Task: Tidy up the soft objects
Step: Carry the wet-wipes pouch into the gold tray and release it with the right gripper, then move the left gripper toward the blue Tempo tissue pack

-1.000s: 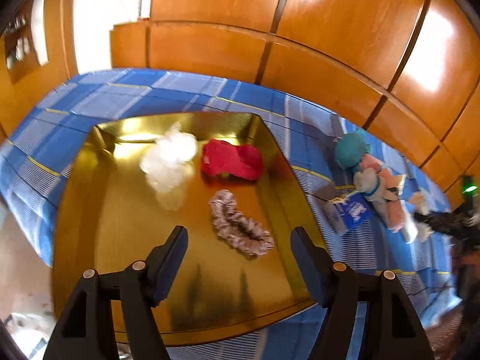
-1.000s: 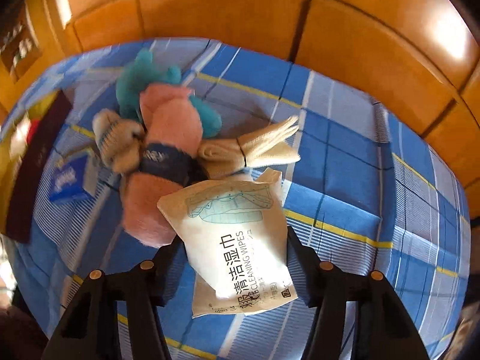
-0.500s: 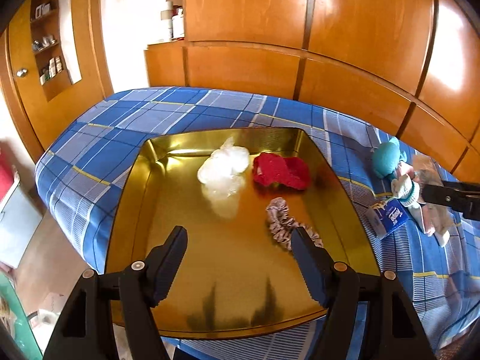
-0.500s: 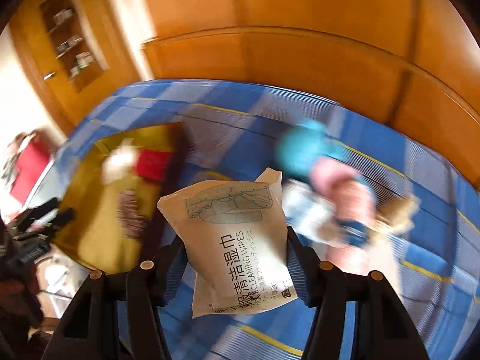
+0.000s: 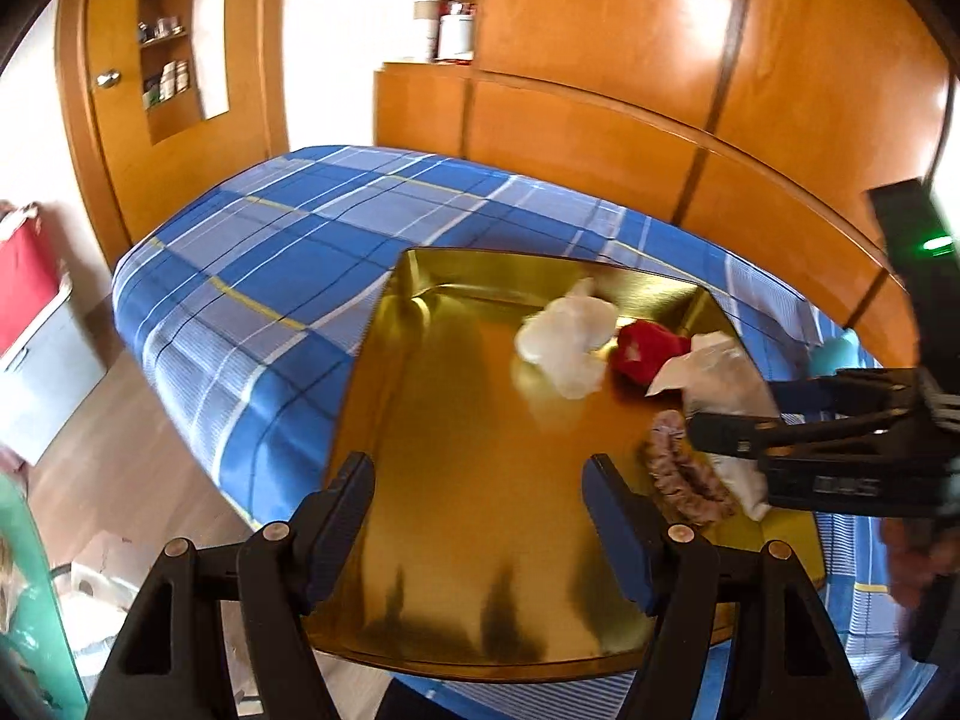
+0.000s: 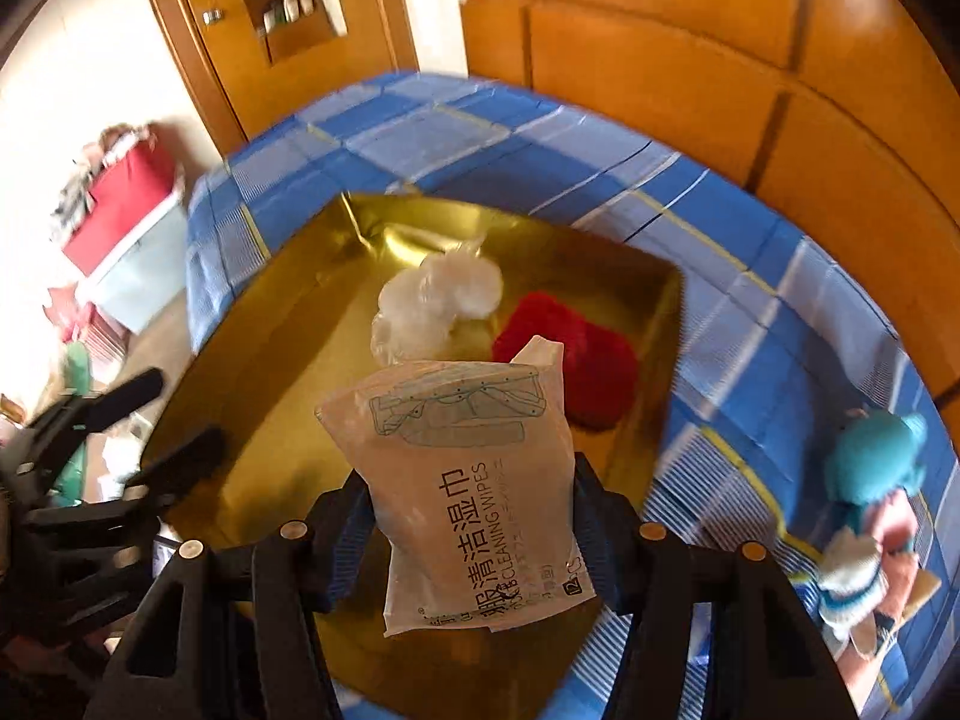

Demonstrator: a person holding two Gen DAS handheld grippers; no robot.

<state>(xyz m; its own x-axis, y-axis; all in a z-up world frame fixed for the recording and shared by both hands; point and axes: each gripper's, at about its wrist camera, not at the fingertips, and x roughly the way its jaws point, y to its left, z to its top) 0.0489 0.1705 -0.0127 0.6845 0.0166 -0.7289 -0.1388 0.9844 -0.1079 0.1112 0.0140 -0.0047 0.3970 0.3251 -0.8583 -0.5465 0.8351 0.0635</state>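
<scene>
Right gripper [image 6: 468, 534] clamped on wipes pack [image 6: 474, 480], held over gold tray [image 6: 252, 312] for dropping beside red cloth [image 6: 570, 360]; left gripper [image 5: 480, 516] open, empty, hovering at tray's near edge.

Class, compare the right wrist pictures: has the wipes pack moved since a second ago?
Yes. The wipes pack, held in the right gripper, has travelled from above the plush toy leftward to hang over the gold tray.
</scene>
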